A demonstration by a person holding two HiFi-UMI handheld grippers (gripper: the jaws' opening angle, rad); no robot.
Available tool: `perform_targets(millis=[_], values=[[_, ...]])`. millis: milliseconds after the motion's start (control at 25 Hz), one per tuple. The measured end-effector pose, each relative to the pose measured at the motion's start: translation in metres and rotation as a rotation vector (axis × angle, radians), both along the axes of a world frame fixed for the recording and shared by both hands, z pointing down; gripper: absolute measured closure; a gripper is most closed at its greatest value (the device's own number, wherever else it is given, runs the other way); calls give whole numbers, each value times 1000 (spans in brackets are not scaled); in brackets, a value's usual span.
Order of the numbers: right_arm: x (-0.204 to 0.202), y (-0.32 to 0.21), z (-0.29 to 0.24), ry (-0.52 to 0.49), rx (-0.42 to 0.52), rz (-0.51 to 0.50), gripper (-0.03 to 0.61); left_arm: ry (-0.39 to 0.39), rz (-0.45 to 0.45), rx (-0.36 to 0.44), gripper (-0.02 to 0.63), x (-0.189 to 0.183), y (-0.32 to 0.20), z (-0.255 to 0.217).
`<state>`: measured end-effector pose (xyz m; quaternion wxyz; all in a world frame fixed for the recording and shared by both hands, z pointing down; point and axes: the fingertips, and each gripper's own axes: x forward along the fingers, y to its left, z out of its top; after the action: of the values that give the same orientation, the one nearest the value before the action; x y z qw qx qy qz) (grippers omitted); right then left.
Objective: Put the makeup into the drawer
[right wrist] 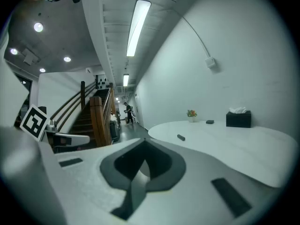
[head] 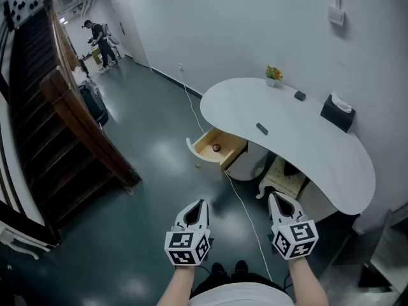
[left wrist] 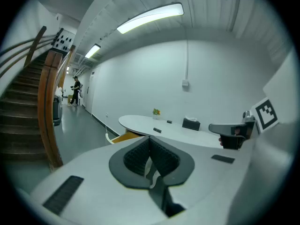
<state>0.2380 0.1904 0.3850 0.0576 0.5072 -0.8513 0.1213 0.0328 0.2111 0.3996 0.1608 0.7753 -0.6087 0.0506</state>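
A slim dark makeup item (head: 262,129) lies near the middle of the white curved table (head: 306,152); it also shows in the left gripper view (left wrist: 157,130) and the right gripper view (right wrist: 181,137). A second small dark item (head: 299,95) rests farther back on the table. Under the table's left end a wooden drawer (head: 205,146) stands pulled open, with a small round dark thing (head: 217,148) inside. My left gripper (head: 199,206) and right gripper (head: 276,199) hang side by side over the floor, well short of the table. Both are shut with nothing between their jaws.
A black tissue box (head: 337,113) and a small potted plant (head: 273,75) sit at the table's far side. A white cable (head: 239,199) runs across the dark floor past the drawer. A wooden staircase (head: 70,126) rises on the left. A person (head: 99,40) stands far down the hall.
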Motion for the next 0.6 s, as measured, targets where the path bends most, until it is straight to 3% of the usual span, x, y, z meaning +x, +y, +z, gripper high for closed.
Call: perform_targets(millis=[600], values=[[19, 6, 6, -48, -4, -80, 577, -19, -16, 10, 611, 27, -1, -1]])
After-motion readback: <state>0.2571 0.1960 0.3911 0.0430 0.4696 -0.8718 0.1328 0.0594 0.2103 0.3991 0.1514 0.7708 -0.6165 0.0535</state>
